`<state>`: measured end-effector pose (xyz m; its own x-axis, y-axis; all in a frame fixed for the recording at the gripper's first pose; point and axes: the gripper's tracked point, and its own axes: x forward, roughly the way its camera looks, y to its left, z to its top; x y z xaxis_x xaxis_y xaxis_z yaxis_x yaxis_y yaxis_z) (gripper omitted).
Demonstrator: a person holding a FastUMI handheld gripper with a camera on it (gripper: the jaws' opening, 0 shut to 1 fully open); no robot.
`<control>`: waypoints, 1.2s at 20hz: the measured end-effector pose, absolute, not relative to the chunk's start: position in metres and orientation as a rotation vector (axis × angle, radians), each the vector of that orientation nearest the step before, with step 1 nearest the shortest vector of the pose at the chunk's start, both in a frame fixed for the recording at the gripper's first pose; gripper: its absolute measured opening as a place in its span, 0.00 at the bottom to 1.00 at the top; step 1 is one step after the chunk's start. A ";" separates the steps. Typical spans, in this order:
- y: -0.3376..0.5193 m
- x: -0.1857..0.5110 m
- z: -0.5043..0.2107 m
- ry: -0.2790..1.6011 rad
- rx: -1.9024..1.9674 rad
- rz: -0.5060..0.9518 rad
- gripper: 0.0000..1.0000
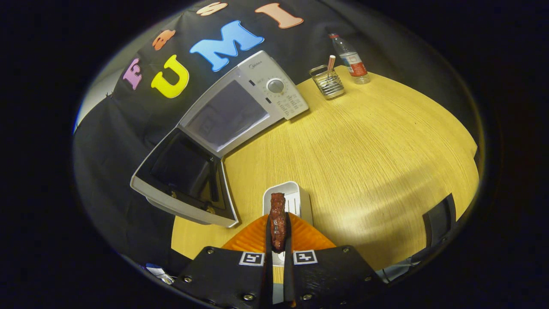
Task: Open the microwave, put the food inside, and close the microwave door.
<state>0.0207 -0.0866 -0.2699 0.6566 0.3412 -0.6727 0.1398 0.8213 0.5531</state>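
Brown, crusted food (278,219) sits clamped lengthwise between my gripper (278,240) fingers; it looks light, probably soft, so I'd keep hold along its sides toward the open microwave (240,107).

Showing a dark reddish-brown, glistening piece of food (277,221), pinched between the fingers of the gripper (278,240), above a white ridged tray (296,195) and an orange ribbed plate (306,238). Spreading beneath, a yellow wood-grain table (364,146). Standing far left, a light grey microwave (257,81) with a dark grey window, its open door (184,180) framed pale around a black panel. Sitting far right, a silver wire rack (327,81) holding a pinkish-orange stick, and a clear bottle (351,60) wearing a red cap and red-and-white label.
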 end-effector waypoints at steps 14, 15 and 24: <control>-0.028 0.148 -0.180 0.615 0.631 0.319 0.10; -0.023 0.158 -0.180 0.609 0.635 0.328 0.10; 0.023 0.245 -0.204 0.539 0.624 0.380 0.10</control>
<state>0.2449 0.0230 -0.2037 0.7970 0.4869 -0.3573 -0.1733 0.7511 0.6370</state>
